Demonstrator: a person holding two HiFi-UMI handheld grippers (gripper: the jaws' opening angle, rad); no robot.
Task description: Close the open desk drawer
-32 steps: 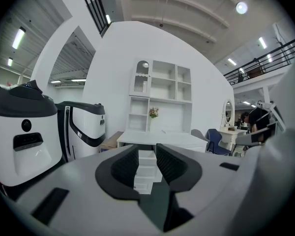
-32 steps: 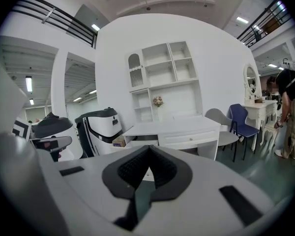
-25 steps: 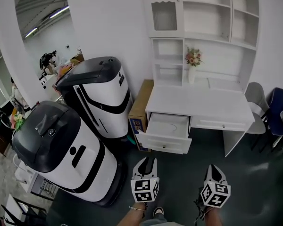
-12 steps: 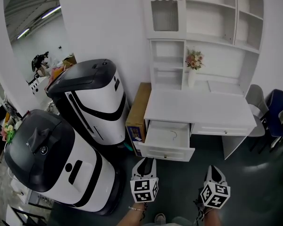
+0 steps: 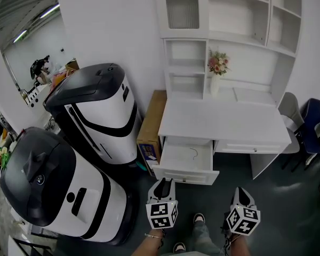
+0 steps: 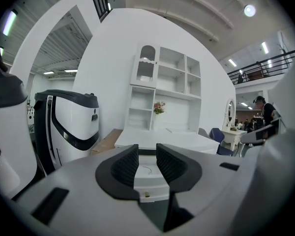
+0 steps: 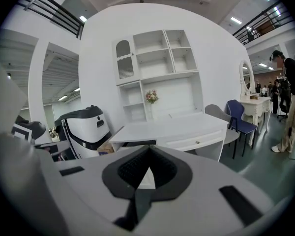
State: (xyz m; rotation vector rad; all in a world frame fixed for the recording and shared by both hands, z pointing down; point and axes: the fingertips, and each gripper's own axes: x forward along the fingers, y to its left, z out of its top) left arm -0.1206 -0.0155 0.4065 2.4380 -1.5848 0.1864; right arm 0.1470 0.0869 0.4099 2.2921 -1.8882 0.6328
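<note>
The white desk (image 5: 224,119) stands against the wall, and its left drawer (image 5: 185,161) is pulled out with a thin wire-like thing lying inside. The right drawer (image 5: 250,145) is closed. My left gripper (image 5: 164,184) is open and empty, a short way in front of the drawer front (image 5: 184,177). In the left gripper view the drawer (image 6: 146,180) and its small knob (image 6: 147,194) show through the gap of the left gripper (image 6: 147,162). My right gripper (image 5: 241,192) hangs over the dark floor before the desk's right half. Its tips meet in the right gripper view, right gripper (image 7: 148,156).
Two big white-and-black machines (image 5: 96,111) (image 5: 53,185) stand left of the desk, with a cardboard box (image 5: 149,124) between them and it. A flower vase (image 5: 216,73) sits on the desk under a hutch (image 5: 224,25). Chairs (image 5: 309,124) stand right. A person (image 7: 290,100) is far off.
The desk and its open drawer have come closer and slid left in the head view as I walk up. Both grippers advance with me. A shoe now shows between them.
</note>
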